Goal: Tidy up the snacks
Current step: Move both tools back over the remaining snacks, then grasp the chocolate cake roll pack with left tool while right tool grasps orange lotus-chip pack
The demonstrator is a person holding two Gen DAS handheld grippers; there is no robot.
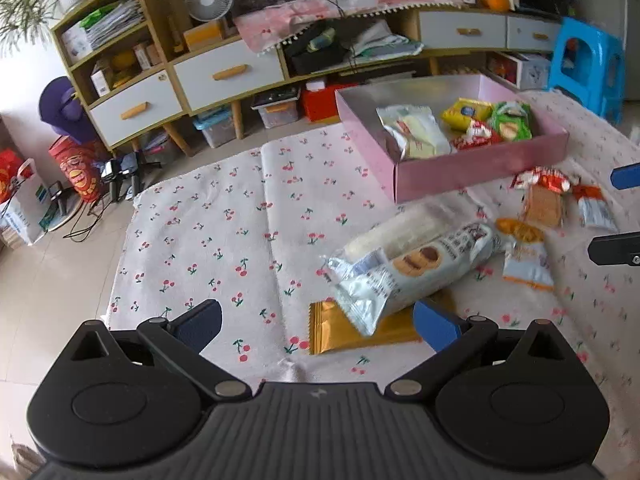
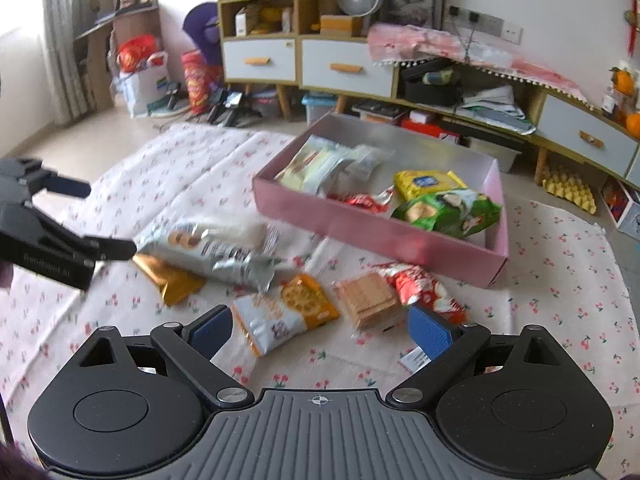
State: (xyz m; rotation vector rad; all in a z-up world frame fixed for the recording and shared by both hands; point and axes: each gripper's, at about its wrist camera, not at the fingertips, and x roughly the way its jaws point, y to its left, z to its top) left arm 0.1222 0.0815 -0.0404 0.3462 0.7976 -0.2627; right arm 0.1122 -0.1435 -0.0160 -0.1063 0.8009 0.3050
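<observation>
Snacks (image 2: 288, 312) lie loose on the cherry-print cloth (image 1: 208, 240) beside the pink box (image 2: 400, 236), which already holds several packets. Left gripper (image 1: 318, 322) and right gripper (image 2: 320, 330) both hover wide apart, gripping nothing.

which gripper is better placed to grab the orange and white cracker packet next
Right, likely. The orange and white cracker packet lies just ahead of the open right gripper, while the left gripper faces the long silver biscuit pack.
</observation>
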